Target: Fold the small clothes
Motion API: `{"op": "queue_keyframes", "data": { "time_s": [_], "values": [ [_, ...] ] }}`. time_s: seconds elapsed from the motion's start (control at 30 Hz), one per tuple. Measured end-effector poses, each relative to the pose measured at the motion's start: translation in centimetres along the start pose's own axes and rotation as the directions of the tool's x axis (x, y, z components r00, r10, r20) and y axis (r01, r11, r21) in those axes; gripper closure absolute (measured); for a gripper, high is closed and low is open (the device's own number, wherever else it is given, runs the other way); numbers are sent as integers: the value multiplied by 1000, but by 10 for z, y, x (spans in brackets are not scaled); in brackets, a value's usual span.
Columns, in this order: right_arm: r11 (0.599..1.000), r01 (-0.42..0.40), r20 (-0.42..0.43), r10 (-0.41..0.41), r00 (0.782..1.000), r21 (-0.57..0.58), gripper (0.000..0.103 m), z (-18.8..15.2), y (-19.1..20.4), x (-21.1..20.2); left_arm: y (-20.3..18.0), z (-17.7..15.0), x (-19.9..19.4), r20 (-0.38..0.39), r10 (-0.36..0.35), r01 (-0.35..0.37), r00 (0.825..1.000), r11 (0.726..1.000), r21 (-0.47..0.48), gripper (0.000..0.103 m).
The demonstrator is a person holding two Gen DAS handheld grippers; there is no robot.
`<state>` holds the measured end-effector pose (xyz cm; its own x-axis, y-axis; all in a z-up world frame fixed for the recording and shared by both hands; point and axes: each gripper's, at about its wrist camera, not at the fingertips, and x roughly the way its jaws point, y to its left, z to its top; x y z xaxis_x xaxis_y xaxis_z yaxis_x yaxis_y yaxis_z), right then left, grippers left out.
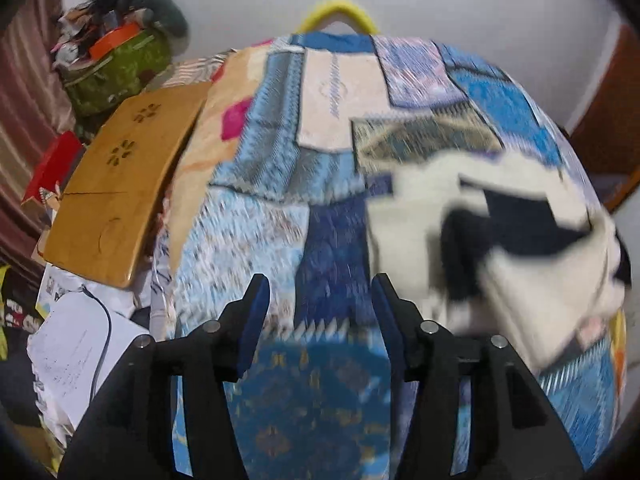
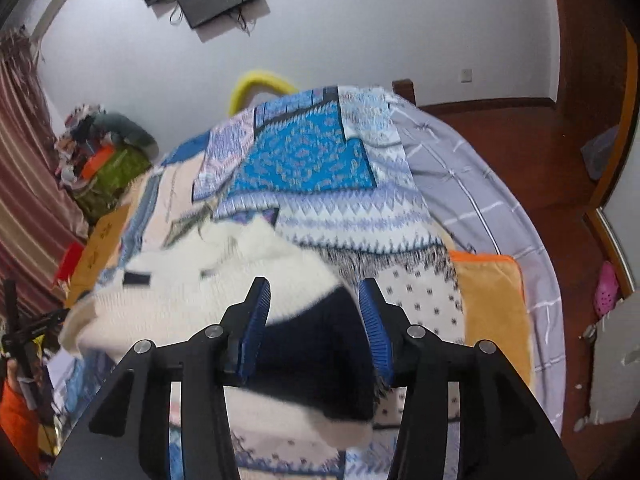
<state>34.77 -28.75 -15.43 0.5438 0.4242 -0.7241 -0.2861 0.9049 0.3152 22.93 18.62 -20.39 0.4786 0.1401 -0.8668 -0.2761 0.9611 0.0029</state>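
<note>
A small white knit garment with black patches [image 1: 512, 240] lies crumpled on a blue patchwork bedspread [image 1: 280, 208]. In the left wrist view it is blurred, to the right of my left gripper [image 1: 318, 292], which is open and empty above the bedspread. In the right wrist view the garment [image 2: 208, 280] lies just ahead, and its black part [image 2: 316, 352] sits between the fingers of my open right gripper [image 2: 314, 292]. The jaws stand wide apart, not closed on the cloth.
A wooden lap desk [image 1: 120, 184] lies at the bed's left edge, with papers [image 1: 76, 352] and a green bag of clutter [image 1: 116, 68] beside it. An orange blanket [image 2: 492, 312] and grey sheet [image 2: 480, 184] lie to the right. Wooden floor [image 2: 532, 136] lies beyond.
</note>
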Motion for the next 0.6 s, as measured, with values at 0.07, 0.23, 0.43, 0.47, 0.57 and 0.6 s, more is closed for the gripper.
{"op": "queue_keyframes", "data": {
  "time_s": [0.07, 0.23, 0.43, 0.47, 0.57, 0.6],
  "values": [
    [1000, -2, -27, 1, 1000, -9, 60, -8, 0, 3, -8, -16, 2, -37, -41, 42, 998, 999, 29, 47],
    [999, -1, -104, -3, 995, -38, 60, -28, 6, 15, -43, -35, 4, -39, -122, 126, 992, 987, 100, 36],
    [997, -35, -162, 25, 987, -63, 60, -44, 19, 27, -79, -21, 14, -26, -116, 119, 993, 978, 170, 36],
    [996, -40, -166, 27, 986, -75, 60, -45, 22, 28, -82, -15, 12, -14, -125, 125, 992, 977, 171, 36],
    [994, -55, -171, 38, 984, -94, 60, -45, 28, 33, -90, 13, 13, 23, -125, 119, 992, 979, 164, 32],
    [994, -59, -174, 42, 984, -93, 60, -44, 29, 35, -92, 26, 18, 20, -130, 125, 991, 979, 160, 32]
  ]
}}
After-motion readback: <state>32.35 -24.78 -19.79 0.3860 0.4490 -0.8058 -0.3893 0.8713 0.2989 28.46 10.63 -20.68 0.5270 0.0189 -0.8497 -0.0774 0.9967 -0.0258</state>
